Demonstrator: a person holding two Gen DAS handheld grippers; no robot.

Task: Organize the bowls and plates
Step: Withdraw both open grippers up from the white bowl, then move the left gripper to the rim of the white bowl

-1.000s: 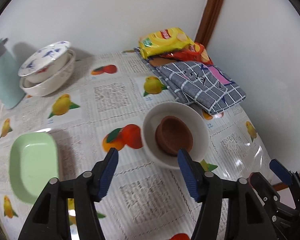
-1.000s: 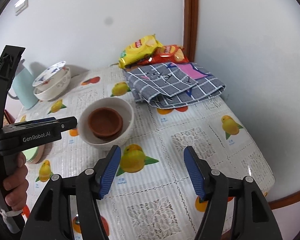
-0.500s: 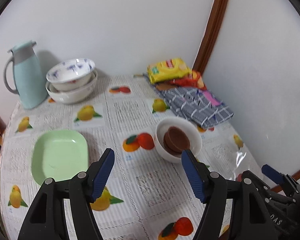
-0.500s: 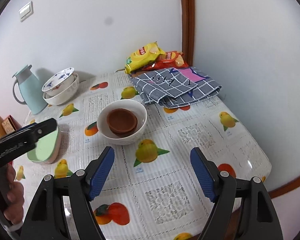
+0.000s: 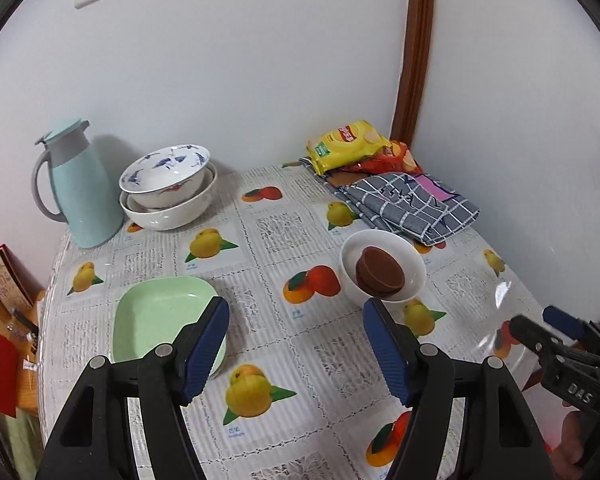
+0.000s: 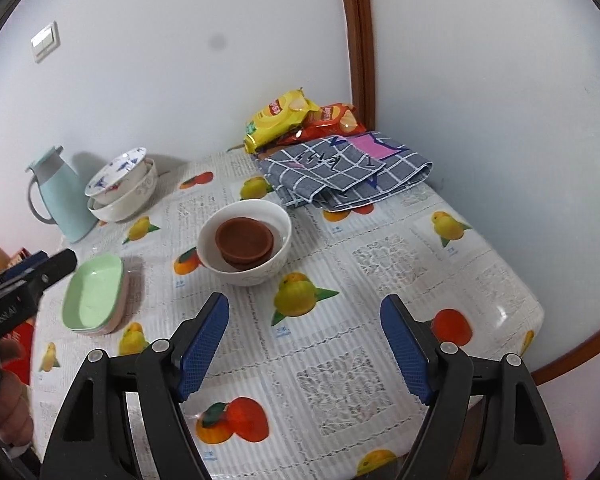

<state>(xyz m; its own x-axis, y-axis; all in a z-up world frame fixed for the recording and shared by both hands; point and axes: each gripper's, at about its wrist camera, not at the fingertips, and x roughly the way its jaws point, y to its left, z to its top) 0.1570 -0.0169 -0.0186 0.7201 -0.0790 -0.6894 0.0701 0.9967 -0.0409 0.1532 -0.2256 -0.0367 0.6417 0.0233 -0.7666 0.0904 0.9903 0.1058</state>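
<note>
Both the left gripper point(image 5: 296, 354) and the right gripper point(image 6: 304, 346), open and empty, its jaws just widened, have pulled back from the white bowl point(image 6: 245, 242) holding brown bowls point(image 6: 244, 242) at mid-desk point(image 6: 380, 360), so that stacking looks finished.

The right gripper point(image 6: 304, 344) hangs above the fruit-print tablecloth point(image 6: 340, 376) with its blue pads point(image 6: 202, 344) spread wide and nothing between them, having just been opening. Ahead of the left finger sits a white bowl point(image 6: 276, 264) with brown bowls point(image 6: 244, 242) nested inside. Farther out to the left lie stacked green plates point(image 6: 94, 300), and beyond them a blue-patterned bowl stack point(image 6: 122, 192) beside a pale blue jug point(image 6: 66, 204).
</note>
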